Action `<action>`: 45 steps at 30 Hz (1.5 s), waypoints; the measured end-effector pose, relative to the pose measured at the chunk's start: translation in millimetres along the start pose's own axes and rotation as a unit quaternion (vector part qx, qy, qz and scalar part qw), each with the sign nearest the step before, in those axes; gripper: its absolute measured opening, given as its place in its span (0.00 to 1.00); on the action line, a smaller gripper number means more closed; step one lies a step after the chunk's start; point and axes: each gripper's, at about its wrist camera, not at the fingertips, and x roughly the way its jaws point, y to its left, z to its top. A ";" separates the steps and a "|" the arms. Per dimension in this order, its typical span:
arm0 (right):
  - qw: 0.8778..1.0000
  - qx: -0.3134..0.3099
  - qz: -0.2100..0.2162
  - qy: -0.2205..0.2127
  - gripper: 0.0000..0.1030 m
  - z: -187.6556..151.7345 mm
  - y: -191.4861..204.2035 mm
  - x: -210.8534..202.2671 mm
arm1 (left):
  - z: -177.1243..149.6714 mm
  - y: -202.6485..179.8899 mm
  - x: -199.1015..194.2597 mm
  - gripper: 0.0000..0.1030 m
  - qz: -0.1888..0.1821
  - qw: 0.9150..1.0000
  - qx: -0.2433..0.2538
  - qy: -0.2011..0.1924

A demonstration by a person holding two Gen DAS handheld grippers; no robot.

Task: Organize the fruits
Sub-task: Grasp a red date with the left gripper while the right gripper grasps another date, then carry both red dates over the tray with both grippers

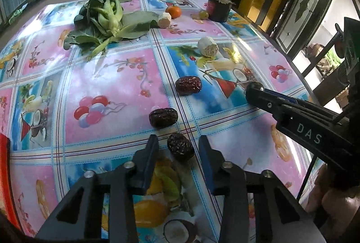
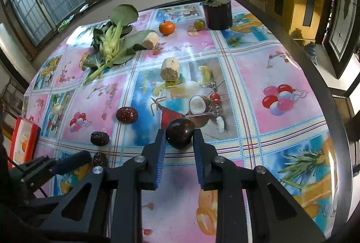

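Observation:
Between the fingers of my left gripper (image 1: 178,141) lies a wrinkled dark date (image 1: 180,146) on the tablecloth. The jaws stand a little apart from it, with a gap showing on the left side. Two more dates (image 1: 188,85) (image 1: 163,117) lie just beyond. My right gripper (image 2: 179,137) is shut on a smooth dark round fruit (image 2: 180,133), both blue pads pressing its sides. In the left wrist view that gripper (image 1: 253,92) reaches in from the right with the fruit (image 1: 255,85) at its tip. A tangerine (image 1: 173,11) and a small green fruit (image 1: 203,14) sit far back.
Leafy greens (image 1: 108,15) and two cut white root pieces (image 1: 208,46) (image 1: 164,19) lie on the far half. A dark pot (image 1: 218,7) stands at the back right corner. A red tray (image 2: 23,139) sits at the left edge. The table's dark rim (image 2: 324,94) runs along the right.

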 end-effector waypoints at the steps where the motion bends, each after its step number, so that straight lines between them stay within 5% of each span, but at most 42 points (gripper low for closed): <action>1: 1.000 0.004 0.001 0.001 0.25 0.1 -2.3 -0.2 | 0.1 -0.6 0.4 0.32 0.004 1.000 0.003 -0.001; 5: 1.000 0.009 0.001 0.001 0.25 -1.3 -6.7 -0.5 | 0.9 2.5 1.0 0.22 0.008 1.000 -0.003 -0.002; 20: 1.000 0.014 0.004 -0.003 0.25 -1.5 -6.8 -3.6 | -3.9 15.3 -6.9 0.21 0.005 1.000 -0.018 0.000; 30: 1.000 0.006 0.024 -0.011 0.25 -7.2 12.0 -19.8 | -8.8 32.6 -51.4 0.21 0.077 0.995 -0.049 -0.033; 45: 0.995 -0.055 0.080 -0.010 0.25 -25.8 99.8 -40.6 | -35.8 104.6 -120.1 0.21 0.141 0.980 -0.120 -0.075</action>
